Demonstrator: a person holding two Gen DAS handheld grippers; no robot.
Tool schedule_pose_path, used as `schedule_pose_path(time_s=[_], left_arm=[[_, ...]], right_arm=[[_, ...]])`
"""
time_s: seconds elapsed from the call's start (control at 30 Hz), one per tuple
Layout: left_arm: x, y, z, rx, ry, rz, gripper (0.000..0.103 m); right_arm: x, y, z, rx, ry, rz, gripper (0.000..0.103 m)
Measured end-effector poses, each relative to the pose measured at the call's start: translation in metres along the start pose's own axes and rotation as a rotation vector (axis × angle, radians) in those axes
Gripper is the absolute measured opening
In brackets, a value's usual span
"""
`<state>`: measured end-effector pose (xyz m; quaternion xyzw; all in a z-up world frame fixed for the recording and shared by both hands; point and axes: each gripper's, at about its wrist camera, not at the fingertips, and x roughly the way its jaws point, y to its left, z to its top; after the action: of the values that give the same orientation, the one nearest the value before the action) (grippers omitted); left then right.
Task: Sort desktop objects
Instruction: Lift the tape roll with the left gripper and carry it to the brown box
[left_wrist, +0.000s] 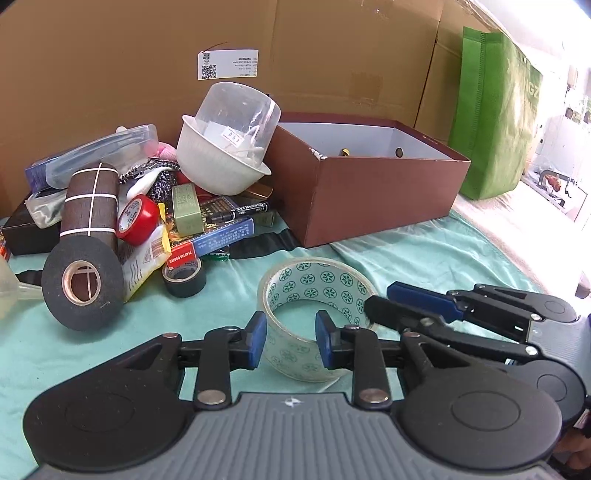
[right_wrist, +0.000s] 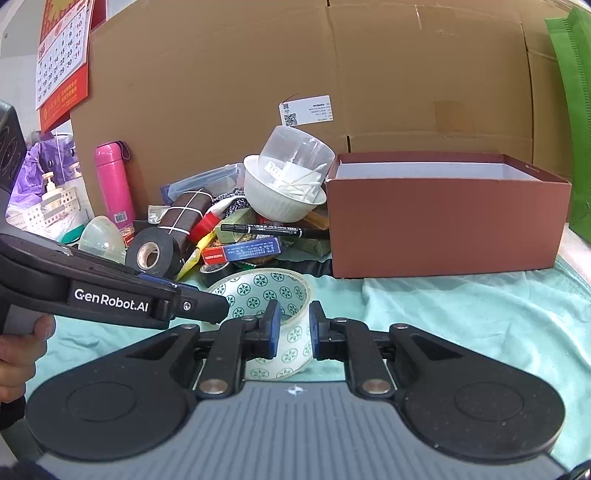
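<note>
A clear tape roll with green star print (left_wrist: 314, 295) (right_wrist: 291, 343) lies on the teal cloth. My left gripper (left_wrist: 290, 339) straddles the roll's near wall, one blue pad outside and one inside the ring, with a gap showing. My right gripper (right_wrist: 293, 328) straddles the roll's right wall the same way, jaws narrow; it also shows in the left wrist view (left_wrist: 376, 301) at the roll's right rim. The left gripper's finger reaches the roll's left rim in the right wrist view (right_wrist: 207, 306). Whether either pad presses the tape is unclear.
A brown open box (left_wrist: 373, 192) (right_wrist: 447, 229) stands behind the roll. A pile lies to the left: black tape roll (left_wrist: 83, 282), small black tape (left_wrist: 184, 277), red tape (left_wrist: 137, 220), marker (right_wrist: 269, 229), white bowl with plastic cup (left_wrist: 221, 162). Cardboard wall behind, green bag (left_wrist: 495, 129) right, pink bottle (right_wrist: 112, 184).
</note>
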<state>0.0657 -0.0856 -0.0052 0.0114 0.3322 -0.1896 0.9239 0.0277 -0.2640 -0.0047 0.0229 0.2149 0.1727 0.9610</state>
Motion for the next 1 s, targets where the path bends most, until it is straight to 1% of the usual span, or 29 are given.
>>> schedule_pose_path(time_s=[0.03,0.1,0.23,0.27,0.4,0.5,0.53,0.6,0.63,0.73,0.8,0.9,1.0], left_arm=[[0.001,0.000,0.001,0.004,-0.003,0.009,0.029],[0.006,0.000,0.003,0.016,-0.007,0.026,0.030],[0.020,0.005,0.007,-0.002,0.042,0.026,0.030],[0.022,0.006,0.007,-0.004,0.048,0.027,0.028],[0.025,0.004,0.008,0.013,0.049,0.045,0.026],[0.029,0.005,0.009,0.019,0.056,0.057,0.028],[0.031,0.006,0.009,0.017,0.063,0.055,0.028],[0.033,0.006,0.011,0.008,0.072,0.048,0.023],[0.033,0.004,0.011,0.013,0.072,0.057,0.023],[0.037,0.000,0.011,0.040,0.071,0.075,0.021],[0.039,-0.002,0.012,0.044,0.078,0.088,0.021],[0.037,-0.010,0.011,0.055,0.072,0.130,0.016],[0.032,-0.015,0.014,0.043,0.074,0.109,0.015]], right_arm=[[0.002,0.000,0.001,0.000,-0.002,-0.001,0.032],[0.006,0.001,0.003,-0.011,-0.002,-0.021,0.032],[0.016,-0.001,0.006,-0.019,0.019,-0.029,0.032],[0.017,-0.002,0.006,-0.025,0.023,-0.030,0.032],[0.026,-0.002,0.007,-0.035,0.050,-0.039,0.031],[0.031,-0.001,0.010,-0.060,0.072,-0.051,0.031],[0.032,0.000,0.011,-0.070,0.079,-0.052,0.030],[0.035,0.003,0.012,-0.092,0.090,-0.048,0.025],[0.036,0.004,0.013,-0.097,0.098,-0.039,0.020],[0.040,0.005,0.014,-0.116,0.106,-0.041,0.017],[0.040,0.002,0.014,-0.102,0.105,-0.033,0.015],[0.036,-0.001,0.015,-0.091,0.090,-0.032,0.010],[0.028,0.000,0.017,-0.115,0.061,-0.062,0.008]])
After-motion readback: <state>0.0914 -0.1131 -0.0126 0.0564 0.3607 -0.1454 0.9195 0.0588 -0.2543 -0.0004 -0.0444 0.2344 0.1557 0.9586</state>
